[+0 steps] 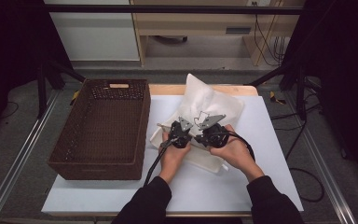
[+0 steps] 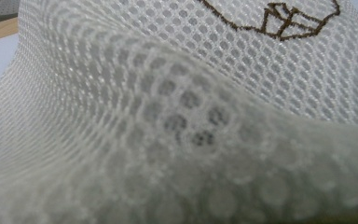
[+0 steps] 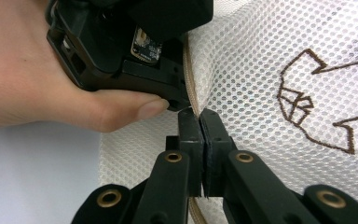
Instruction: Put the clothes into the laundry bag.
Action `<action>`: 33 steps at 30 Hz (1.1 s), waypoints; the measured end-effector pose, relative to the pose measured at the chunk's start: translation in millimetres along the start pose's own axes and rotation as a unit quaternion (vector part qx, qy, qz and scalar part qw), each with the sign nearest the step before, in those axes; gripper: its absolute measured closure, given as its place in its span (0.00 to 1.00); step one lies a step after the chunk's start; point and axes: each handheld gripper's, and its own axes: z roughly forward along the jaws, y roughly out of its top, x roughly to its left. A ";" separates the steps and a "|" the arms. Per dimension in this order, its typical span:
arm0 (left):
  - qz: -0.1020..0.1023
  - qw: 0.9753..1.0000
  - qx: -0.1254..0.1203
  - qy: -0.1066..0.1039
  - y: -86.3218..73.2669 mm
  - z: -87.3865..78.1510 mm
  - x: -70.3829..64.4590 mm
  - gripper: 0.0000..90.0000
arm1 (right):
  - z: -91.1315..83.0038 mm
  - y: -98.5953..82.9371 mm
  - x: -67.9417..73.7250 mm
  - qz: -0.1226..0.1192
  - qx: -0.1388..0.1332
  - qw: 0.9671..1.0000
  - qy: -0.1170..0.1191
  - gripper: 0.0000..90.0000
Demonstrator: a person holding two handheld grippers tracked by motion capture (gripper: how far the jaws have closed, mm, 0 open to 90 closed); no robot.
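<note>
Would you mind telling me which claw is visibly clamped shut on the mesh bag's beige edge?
The right claw: its jaws meet on the mesh bag's beige edge; the left claw's jaws are hidden.

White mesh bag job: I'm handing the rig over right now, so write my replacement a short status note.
Right claw: jaws shut on the tan-corded edge of the white mesh bag.
Left claw: pressed against the same edge beside the right one; its view shows blurred mesh close up, so its grip cannot be confirmed.
The bag lies crumpled on the white mat, its brown stitched outline facing up.
The brown woven basket stands to the left with nothing visible in it.
Done: edge gripped.
Probably left: lift the bag and move it, perhaps into the basket.
</note>
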 end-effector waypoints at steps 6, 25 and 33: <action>-0.009 1.000 -0.006 0.004 1.2 -0.1 5.5 1.00 | 1.4 -1.3 -1.5 0.002 0.001 1.000 0.000 0.99; -0.006 1.000 -0.003 0.005 2.4 -4.1 7.4 1.00 | 3.0 -3.7 -3.8 0.009 -0.005 1.000 0.000 0.99; 0.007 1.000 0.002 -0.003 -12.3 -32.4 -0.3 1.00 | 3.4 -2.5 -3.6 0.011 -0.011 1.000 -0.001 0.99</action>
